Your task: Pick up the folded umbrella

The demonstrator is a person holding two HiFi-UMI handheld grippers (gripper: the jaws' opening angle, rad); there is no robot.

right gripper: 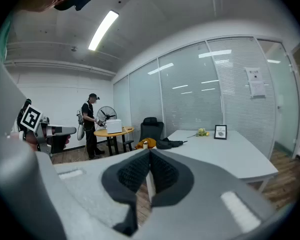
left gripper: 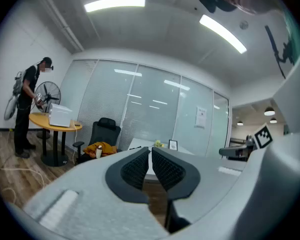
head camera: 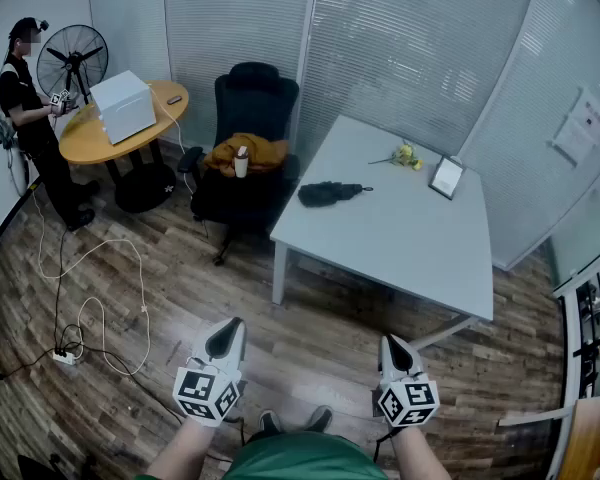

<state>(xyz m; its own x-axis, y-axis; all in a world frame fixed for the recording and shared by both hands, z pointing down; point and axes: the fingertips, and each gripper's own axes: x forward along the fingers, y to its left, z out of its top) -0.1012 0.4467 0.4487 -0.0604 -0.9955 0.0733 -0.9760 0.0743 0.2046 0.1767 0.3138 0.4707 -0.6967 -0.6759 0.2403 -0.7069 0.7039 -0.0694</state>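
no readable text anywhere; print on wall notice (head camera: 583, 125) too small to make out.

This is an office meeting room. Ahead of the left tool (head camera: 227, 338) and right tool (head camera: 395, 349) stands a grey rectangular surface (head camera: 400, 238), and beyond it are glass partition walls (head camera: 400, 58) with closed blinds and a posted notice (head camera: 583, 128). A black swivel chair (head camera: 252, 103) sits at its far-left end. Further left are a round wooden surface (head camera: 88, 146) and a pedestal fan (head camera: 72, 60). Ceiling strip lights (left gripper: 115, 4) run overhead.
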